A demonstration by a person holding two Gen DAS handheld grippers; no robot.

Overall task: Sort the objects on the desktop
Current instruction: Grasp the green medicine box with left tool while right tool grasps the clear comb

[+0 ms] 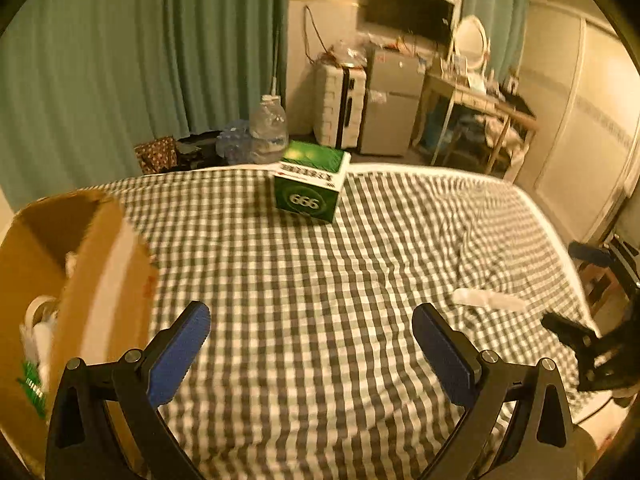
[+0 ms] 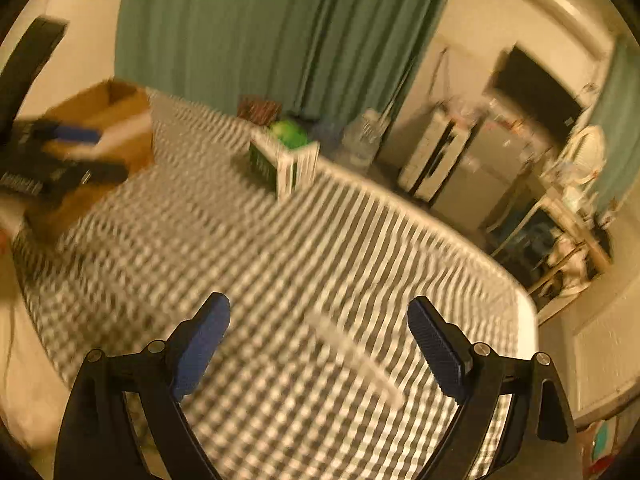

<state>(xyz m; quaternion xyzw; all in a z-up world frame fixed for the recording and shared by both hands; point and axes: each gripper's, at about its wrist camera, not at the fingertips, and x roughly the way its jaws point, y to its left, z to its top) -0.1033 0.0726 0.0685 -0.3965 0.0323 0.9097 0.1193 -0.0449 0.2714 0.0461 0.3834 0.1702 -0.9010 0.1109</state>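
A green and white box (image 1: 311, 184) marked 666 stands at the far edge of the checked tablecloth (image 1: 304, 288). A brown cardboard box (image 1: 76, 280) at the left holds tape rolls and small items. A pale, flat stick-like object (image 1: 490, 300) lies at the right. My left gripper (image 1: 311, 322) is open over bare cloth, nothing between its blue pads. In the blurred right wrist view my right gripper (image 2: 319, 320) is open, with the pale object (image 2: 356, 356) on the cloth between and below its fingers, untouched. The green box (image 2: 286, 160) and cardboard box (image 2: 104, 128) show farther back.
The right gripper (image 1: 592, 344) shows at the right edge of the left wrist view; the left gripper (image 2: 60, 156) shows at the left of the right wrist view. Beyond the table stand water bottles (image 1: 268, 128), a small fridge (image 1: 390, 104), green curtains and a cluttered desk (image 1: 476, 100).
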